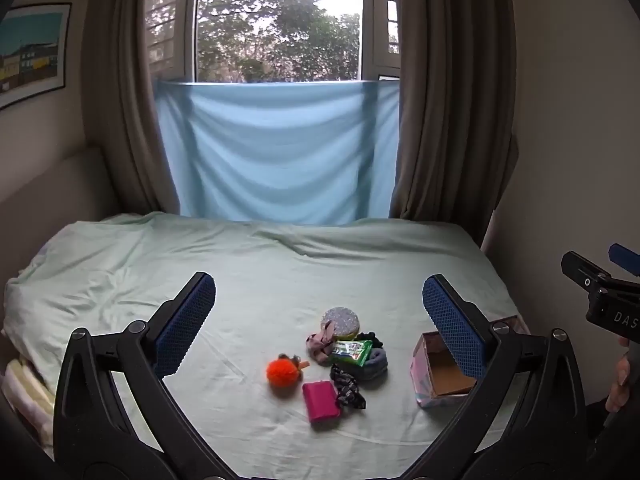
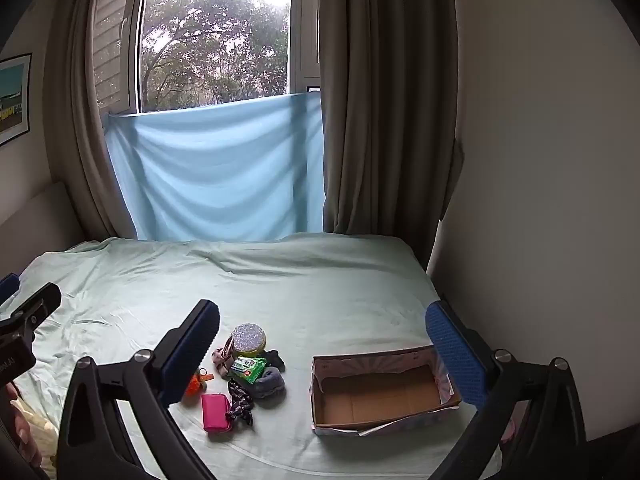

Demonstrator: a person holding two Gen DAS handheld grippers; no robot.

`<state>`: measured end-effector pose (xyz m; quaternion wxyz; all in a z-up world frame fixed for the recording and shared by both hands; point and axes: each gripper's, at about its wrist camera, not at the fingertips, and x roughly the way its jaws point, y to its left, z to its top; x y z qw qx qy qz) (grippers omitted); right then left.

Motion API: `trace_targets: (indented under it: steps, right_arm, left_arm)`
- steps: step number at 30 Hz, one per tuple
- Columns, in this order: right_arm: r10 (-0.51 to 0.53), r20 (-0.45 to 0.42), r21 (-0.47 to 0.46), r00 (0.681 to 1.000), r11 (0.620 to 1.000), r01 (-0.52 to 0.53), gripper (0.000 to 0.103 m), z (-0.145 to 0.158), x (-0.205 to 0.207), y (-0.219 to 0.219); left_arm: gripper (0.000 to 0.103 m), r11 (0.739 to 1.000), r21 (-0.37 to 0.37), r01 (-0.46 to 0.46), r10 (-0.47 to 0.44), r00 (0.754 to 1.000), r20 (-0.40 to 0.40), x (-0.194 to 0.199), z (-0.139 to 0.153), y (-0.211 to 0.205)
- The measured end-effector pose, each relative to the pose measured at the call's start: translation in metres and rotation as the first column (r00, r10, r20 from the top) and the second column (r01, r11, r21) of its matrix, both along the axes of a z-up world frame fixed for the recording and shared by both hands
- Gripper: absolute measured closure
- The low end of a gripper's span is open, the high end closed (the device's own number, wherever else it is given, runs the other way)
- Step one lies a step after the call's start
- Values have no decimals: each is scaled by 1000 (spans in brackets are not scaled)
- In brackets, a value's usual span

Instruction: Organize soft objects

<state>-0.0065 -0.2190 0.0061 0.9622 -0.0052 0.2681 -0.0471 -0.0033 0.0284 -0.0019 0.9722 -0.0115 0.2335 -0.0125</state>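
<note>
Left wrist: pile [image 1: 344, 354] lies beyond both tongs [image 1: 318, 306] (jaws spread, empty).

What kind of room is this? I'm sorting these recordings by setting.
Most likely a bedroom: a bed under a pale green sheet, a curtained window behind it, and a framed picture on the wall.

Soft things lie bunched low in the middle: orange pompom [image 1: 279, 371], pink pouch [image 1: 320, 401], scrunchies [image 1: 347, 385]. Open box [image 2: 380, 394] sits right.
</note>
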Motion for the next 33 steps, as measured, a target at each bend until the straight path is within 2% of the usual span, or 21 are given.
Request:
trace_targets:
  steps: [2,6,11,33]
  right_arm:
    - [0,3,-2,1000,1000,0,0,1,-1,2]
    - [3,6,1,1000,1000,-3,0,-2,-2,4]
    - [6,3,8,1000,1000,-6,0,-1,0,5]
    - [3,10,-2,1000,1000,-3,0,-5,6,9]
  left_arm:
    - [0,1000,8,-12,12,1000,-4,1,4,-14]
    - [0,1000,-2,-16,16,1000,3,0,4,-14]
    - [0,999,26,-29,28,999,19,-2,3,-15]
    - [0,1000,-5,3,-3,1000,-5,7,-1,-9]
